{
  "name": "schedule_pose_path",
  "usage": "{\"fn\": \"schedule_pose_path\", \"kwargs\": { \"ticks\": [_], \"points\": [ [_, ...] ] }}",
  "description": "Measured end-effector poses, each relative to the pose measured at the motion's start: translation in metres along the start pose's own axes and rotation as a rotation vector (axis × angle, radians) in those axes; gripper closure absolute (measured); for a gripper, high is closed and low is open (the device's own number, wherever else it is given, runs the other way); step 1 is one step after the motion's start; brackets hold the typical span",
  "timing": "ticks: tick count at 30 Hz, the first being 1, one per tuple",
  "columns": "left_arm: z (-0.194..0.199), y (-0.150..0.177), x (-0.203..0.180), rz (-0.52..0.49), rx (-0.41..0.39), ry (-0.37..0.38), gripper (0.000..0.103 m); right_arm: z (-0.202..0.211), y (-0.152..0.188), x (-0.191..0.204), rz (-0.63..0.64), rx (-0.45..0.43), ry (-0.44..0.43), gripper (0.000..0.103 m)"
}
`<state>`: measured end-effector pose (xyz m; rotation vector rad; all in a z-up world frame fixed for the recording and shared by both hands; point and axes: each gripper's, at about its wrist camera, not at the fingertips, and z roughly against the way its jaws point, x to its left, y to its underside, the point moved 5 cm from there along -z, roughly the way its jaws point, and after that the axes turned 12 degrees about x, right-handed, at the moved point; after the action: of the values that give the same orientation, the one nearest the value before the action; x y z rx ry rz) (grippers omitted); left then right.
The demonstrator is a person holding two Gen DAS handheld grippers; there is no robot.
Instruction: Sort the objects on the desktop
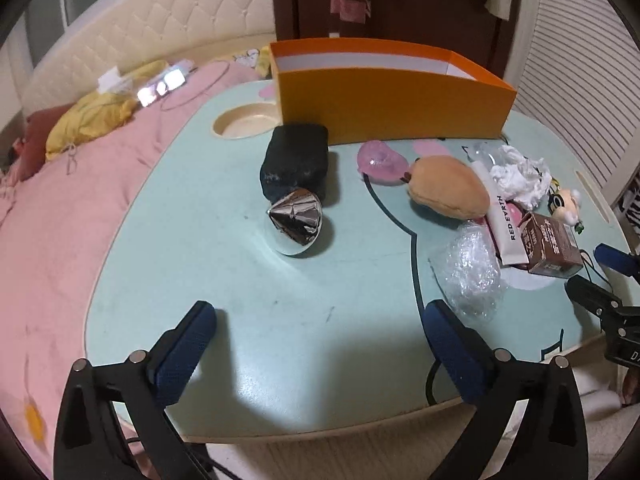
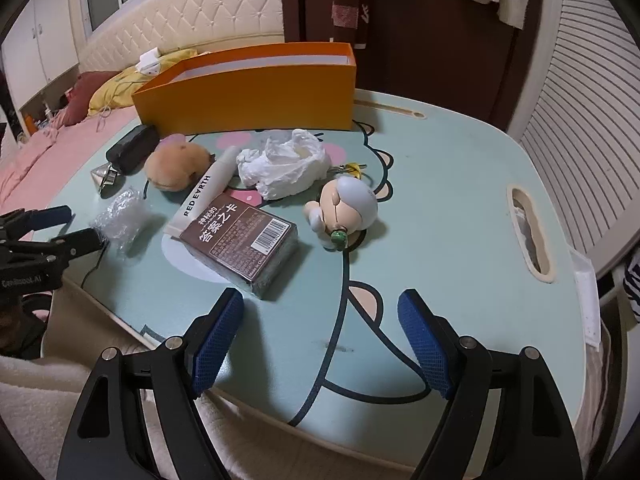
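We find both the left gripper (image 1: 320,328) and right gripper (image 2: 320,316) spread wide and holding nothing. The brown card box (image 2: 244,240) lies just ahead-left of the right gripper; the orange box (image 2: 256,92) stands well beyond. The silver cone (image 1: 295,216) lies ahead of the left gripper.

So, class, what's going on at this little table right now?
A person holds a pair of tongs in each hand over a mint lap table, and both the left tongs and right tongs are open and empty. The orange box stands at the back. The brown card box, plush toy, crumpled tissue and doll figure lie outside it.
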<state>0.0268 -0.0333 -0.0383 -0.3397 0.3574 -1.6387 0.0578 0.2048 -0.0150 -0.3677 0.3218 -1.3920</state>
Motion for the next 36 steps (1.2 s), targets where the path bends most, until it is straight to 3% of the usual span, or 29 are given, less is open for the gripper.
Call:
{"fn": "schedule_pose_path", "kwargs": {
  "ticks": [29, 31, 33, 36],
  "points": [
    [0.009, -0.003, -0.003, -0.027, -0.048, 0.012, 0.000, -0.002, -0.002, 0.003, -0.001, 0.007, -0.002, 0.015],
    [0.009, -0.003, -0.003, -0.026, -0.049, 0.012, 0.000, -0.003, -0.002, 0.003, 0.001, 0.009, -0.003, 0.014],
    [0.009, -0.003, -0.003, -0.026, -0.049, 0.012, 0.000, -0.004, -0.001, 0.004, 0.004, 0.013, -0.005, 0.005],
    [0.009, -0.003, -0.004, -0.027, -0.050, 0.013, 0.000, -0.005, -0.001, 0.005, 0.006, 0.016, -0.006, 0.004]
  ]
}}
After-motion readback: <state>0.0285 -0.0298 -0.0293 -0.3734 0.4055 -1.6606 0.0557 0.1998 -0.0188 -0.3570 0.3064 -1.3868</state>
